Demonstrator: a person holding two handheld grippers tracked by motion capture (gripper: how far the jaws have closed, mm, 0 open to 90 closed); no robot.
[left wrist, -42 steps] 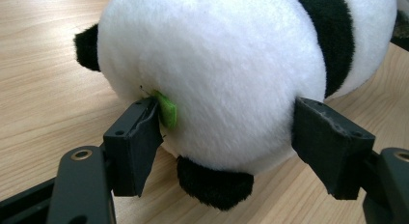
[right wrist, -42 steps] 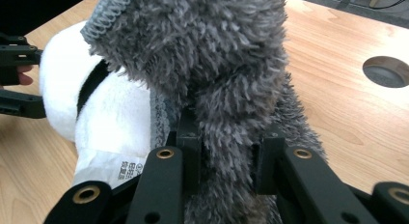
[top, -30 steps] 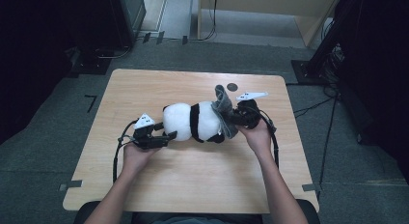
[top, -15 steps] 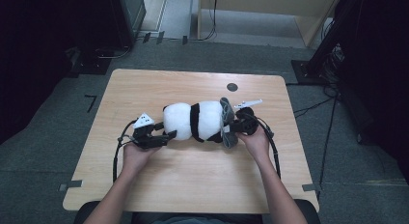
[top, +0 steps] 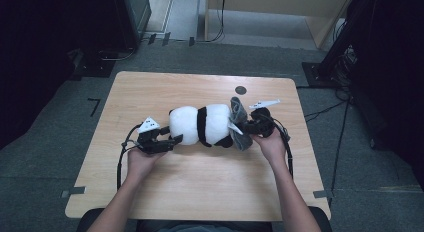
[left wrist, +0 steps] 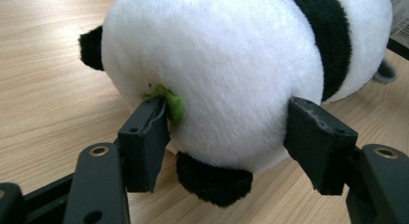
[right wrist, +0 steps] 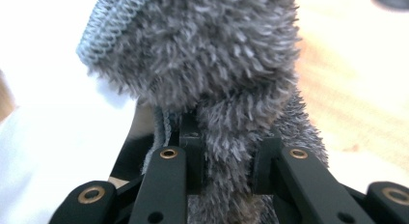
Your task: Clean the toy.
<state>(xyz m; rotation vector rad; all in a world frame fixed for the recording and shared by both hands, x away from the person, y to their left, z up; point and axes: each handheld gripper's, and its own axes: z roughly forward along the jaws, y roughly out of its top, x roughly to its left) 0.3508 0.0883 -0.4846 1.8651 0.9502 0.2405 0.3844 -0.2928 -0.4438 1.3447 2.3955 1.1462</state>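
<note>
- The black-and-white plush panda [top: 205, 125] lies on its side mid-way across the light wooden table [top: 200, 192].
- The left gripper [left wrist: 226, 137] has just been closing; its jaws flank the panda's left end, pads against the fur.
- The right gripper [right wrist: 225, 151] is clenched on a grey fuzzy knitted sock [right wrist: 212, 64] at the panda's right end.

Both grippers are matte black. The left gripper [top: 172, 140] has blocky square pads [left wrist: 143, 143] on flat link bars with brass-ringed pivot holes, plus a grey three-cornered plate on top and a black cable looping back. The right gripper [top: 239, 128] has the same bars, plate and cable. The person's forearms are bare, no sleeves.
</note>
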